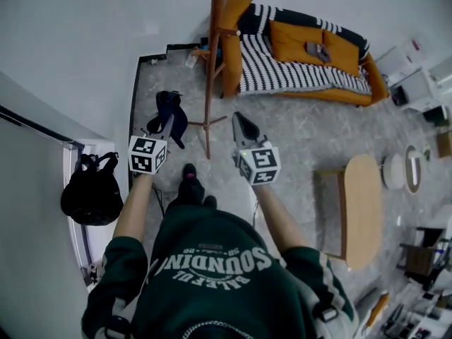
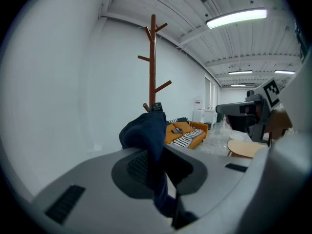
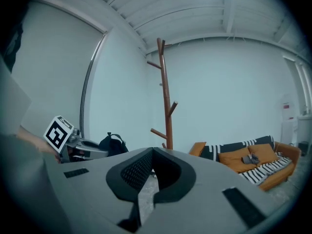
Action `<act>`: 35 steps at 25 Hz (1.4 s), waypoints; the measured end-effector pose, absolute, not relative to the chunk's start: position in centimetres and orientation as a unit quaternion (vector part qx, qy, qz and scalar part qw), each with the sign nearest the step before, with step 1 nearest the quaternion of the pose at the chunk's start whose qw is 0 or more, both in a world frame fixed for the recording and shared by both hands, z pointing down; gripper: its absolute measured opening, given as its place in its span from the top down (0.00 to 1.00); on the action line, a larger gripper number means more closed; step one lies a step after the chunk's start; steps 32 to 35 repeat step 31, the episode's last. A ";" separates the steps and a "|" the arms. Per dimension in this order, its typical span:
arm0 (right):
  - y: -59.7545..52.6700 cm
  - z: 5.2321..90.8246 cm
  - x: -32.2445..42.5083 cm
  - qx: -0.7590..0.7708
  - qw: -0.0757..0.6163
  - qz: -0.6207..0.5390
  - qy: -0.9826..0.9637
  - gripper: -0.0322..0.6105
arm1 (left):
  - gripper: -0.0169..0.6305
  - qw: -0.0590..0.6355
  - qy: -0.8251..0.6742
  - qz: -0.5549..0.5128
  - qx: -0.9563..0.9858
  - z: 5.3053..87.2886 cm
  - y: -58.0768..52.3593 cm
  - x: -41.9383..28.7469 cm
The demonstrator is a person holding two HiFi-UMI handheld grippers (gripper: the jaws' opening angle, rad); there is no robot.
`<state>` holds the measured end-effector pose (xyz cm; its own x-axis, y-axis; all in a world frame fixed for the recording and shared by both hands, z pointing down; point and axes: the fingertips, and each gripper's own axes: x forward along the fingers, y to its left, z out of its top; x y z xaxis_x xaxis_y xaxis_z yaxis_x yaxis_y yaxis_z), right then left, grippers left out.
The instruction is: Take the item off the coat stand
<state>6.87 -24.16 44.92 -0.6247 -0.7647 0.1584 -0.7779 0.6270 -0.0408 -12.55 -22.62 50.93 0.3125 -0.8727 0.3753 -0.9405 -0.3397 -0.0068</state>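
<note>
We lose coat stand top past head view's upper edge. Dark blue cloth lower end hidden inside left tongs. Small grey item on sofa: can't identify.

Two hand-held grippers, one coat stand, one garment (dark blue), one sofa
</note>
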 end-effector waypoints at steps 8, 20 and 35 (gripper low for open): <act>-23.0 45.1 6.5 0.426 0.075 0.046 -0.900 0.95 | 0.91 0.106 -0.554 0.162 0.809 51.3 -20.1 -11.2; -22.9 45.8 6.0 0.419 0.071 0.054 -0.904 0.95 | 0.91 0.109 -0.551 0.164 0.811 51.5 -20.3 -11.1; -23.6 46.3 6.8 0.429 0.075 0.066 -0.898 0.95 | 0.91 0.113 -0.549 0.166 0.811 51.7 -20.7 -11.6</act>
